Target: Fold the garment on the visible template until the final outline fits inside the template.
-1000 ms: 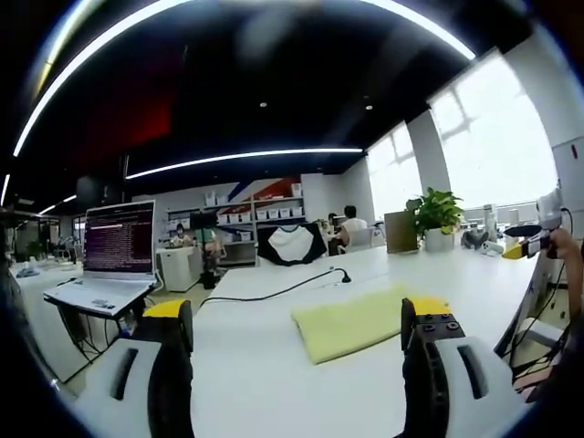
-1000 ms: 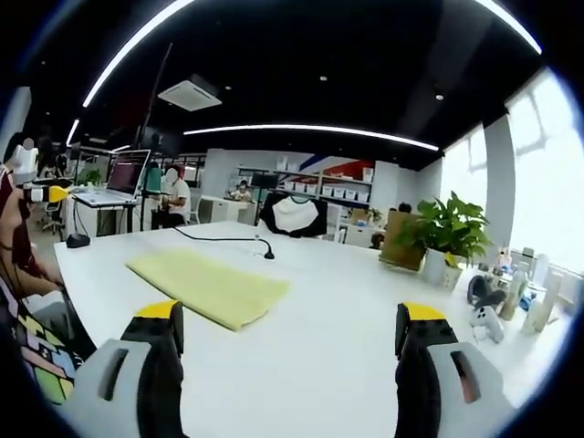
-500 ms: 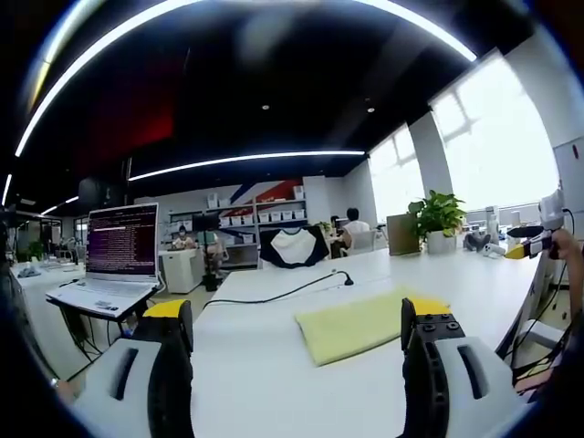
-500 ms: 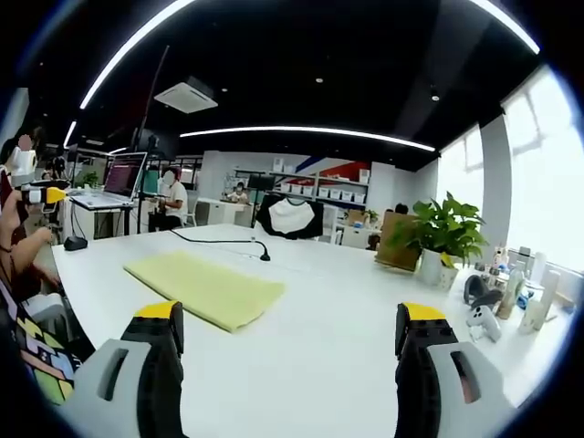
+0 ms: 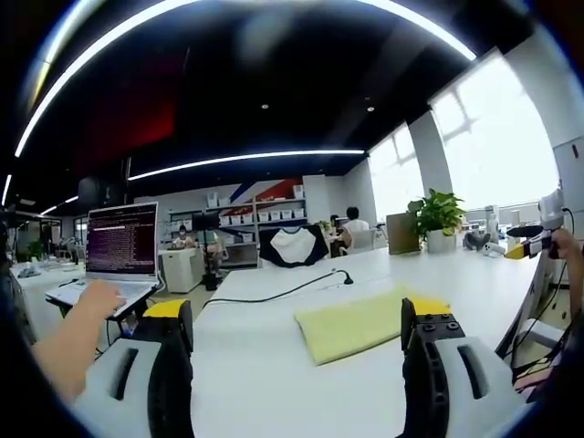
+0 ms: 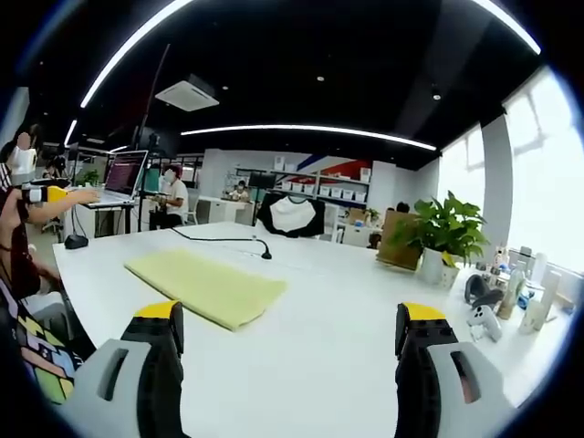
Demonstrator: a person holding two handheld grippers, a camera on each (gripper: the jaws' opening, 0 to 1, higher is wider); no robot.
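Yellow garment [image 5: 365,321] flat on white table [image 5: 274,383], folded to a neat rectangle, a black cable [image 5: 274,292] beyond it; no template outline to be made out, so fit cannot be judged; likely at the end of folding or between folds. Next, if more is needed: bring jaws down to a cloth edge and check the outline. Left gripper [image 5: 297,351] and right gripper [image 6: 289,351] both raised above the table, jaws wide apart, holding nothing, well back from the garment [image 6: 205,286]. A hand [image 5: 102,298] resting at the laptop [image 5: 114,251] off to the side.
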